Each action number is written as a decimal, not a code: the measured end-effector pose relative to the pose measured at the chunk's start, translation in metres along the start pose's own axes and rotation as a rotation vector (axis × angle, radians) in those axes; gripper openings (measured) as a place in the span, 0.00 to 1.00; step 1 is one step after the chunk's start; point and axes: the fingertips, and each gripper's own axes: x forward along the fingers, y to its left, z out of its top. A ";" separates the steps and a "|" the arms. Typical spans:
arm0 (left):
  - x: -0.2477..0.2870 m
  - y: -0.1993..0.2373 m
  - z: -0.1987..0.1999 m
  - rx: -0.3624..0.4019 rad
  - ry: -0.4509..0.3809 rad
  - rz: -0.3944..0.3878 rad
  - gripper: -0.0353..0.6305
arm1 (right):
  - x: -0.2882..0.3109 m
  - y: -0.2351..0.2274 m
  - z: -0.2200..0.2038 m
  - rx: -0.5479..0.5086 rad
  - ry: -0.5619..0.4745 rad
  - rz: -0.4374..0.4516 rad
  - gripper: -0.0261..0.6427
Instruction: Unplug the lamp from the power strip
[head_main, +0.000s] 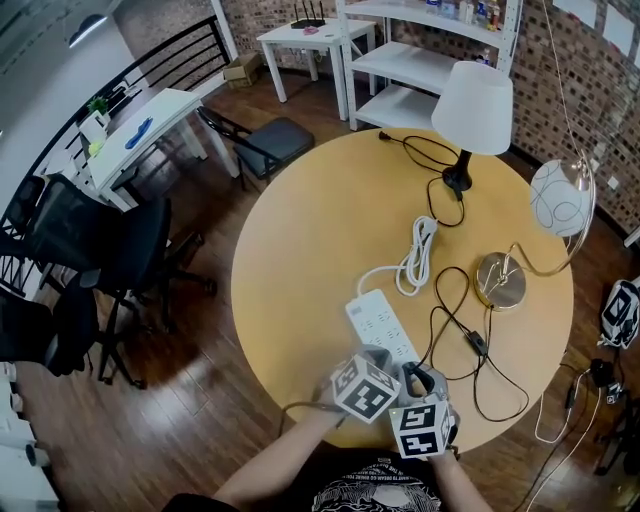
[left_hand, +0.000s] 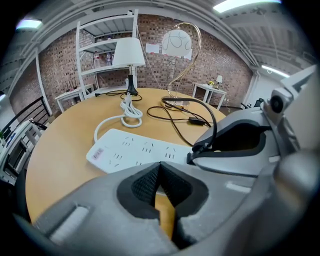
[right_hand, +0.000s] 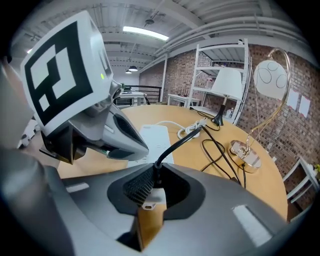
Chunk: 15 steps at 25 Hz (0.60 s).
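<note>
A white power strip (head_main: 375, 318) lies on the round wooden table (head_main: 300, 250), near its front edge. My right gripper (head_main: 420, 376) is shut on a small plug (right_hand: 151, 196), whose black cord (right_hand: 185, 140) rises out between the jaws. That cord (head_main: 452, 320) runs past an inline switch to the gold-based globe lamp (head_main: 500, 280). The plug sits just off the strip's near end (right_hand: 155, 137), with bare wood under it. My left gripper (head_main: 377, 353) hovers at the same end of the strip (left_hand: 135, 150), its pads (left_hand: 150, 180) pressed together with nothing between them.
A white-shaded lamp (head_main: 473, 107) stands at the table's far edge, its own black cord lying loose. The strip's white cable is coiled in a bundle (head_main: 415, 260) mid-table. Black chairs (head_main: 110, 250) and a white shelf (head_main: 400, 60) stand around the table.
</note>
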 end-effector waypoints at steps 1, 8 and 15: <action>0.000 0.000 0.000 0.000 0.006 -0.001 0.06 | 0.001 -0.001 -0.001 0.043 0.001 0.013 0.11; 0.000 0.002 0.003 0.010 0.008 0.007 0.06 | -0.024 -0.023 0.062 0.118 -0.171 0.026 0.11; 0.000 0.000 0.003 0.008 0.007 0.020 0.06 | -0.041 -0.029 0.074 0.112 -0.213 0.005 0.11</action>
